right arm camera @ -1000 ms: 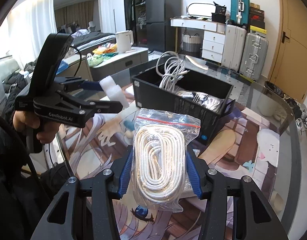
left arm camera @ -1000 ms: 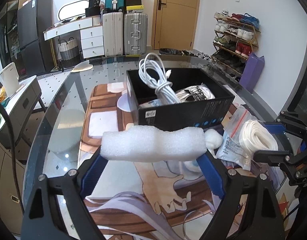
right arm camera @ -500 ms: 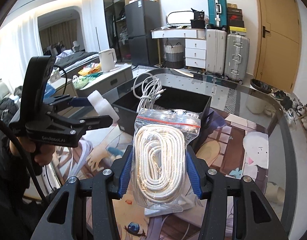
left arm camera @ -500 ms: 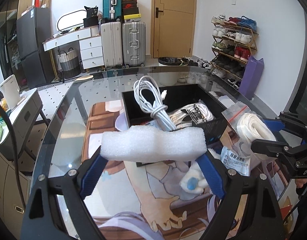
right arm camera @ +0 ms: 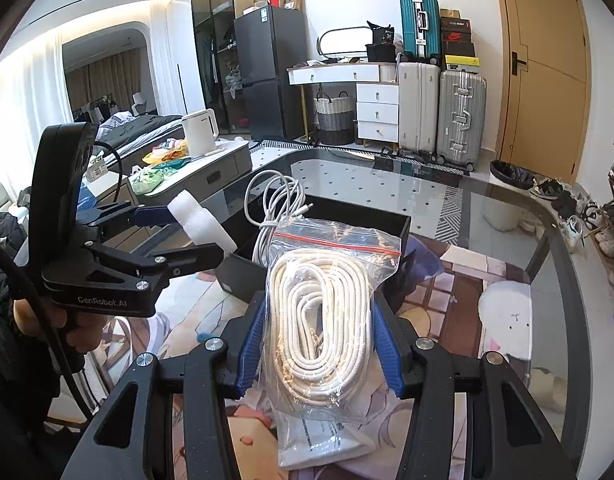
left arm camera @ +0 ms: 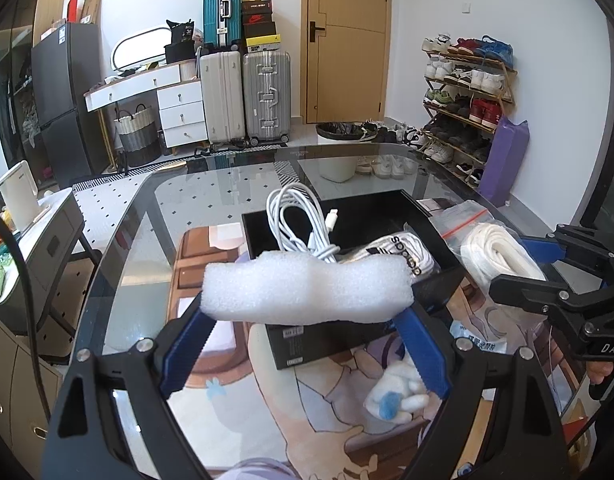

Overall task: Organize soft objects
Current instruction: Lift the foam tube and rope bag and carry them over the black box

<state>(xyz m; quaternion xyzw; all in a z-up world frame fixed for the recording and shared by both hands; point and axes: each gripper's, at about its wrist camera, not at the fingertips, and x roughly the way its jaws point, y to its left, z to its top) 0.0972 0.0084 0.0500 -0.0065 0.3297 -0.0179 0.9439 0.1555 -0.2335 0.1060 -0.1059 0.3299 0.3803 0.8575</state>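
My left gripper [left arm camera: 305, 312] is shut on a white foam block [left arm camera: 307, 292], held crosswise in the air in front of the black box [left arm camera: 443, 280]. The box holds a white coiled cable [left arm camera: 295, 220] and a white Adidas item [left arm camera: 403, 252]. My right gripper [right arm camera: 317, 340] is shut on a clear zip bag of white rope [right arm camera: 323, 320], raised just before the box [right arm camera: 399, 220]. In the right wrist view the left gripper [right arm camera: 195, 240] with the foam [right arm camera: 199, 224] is at the left. The bag also shows in the left wrist view [left arm camera: 495, 252].
A small white plush with a blue spot [left arm camera: 395, 400] and a flat printed packet [left arm camera: 479, 344] lie on the illustrated mat [left arm camera: 235, 404] on the glass table [left arm camera: 227, 184]. Another packet [right arm camera: 327, 444] lies under the right gripper. A white round cushion [right arm camera: 507, 320] sits at the right.
Both grippers have risen and moved toward the box with their loads. The box now lies lower and closer in both views; the plush has come into view below the foam.
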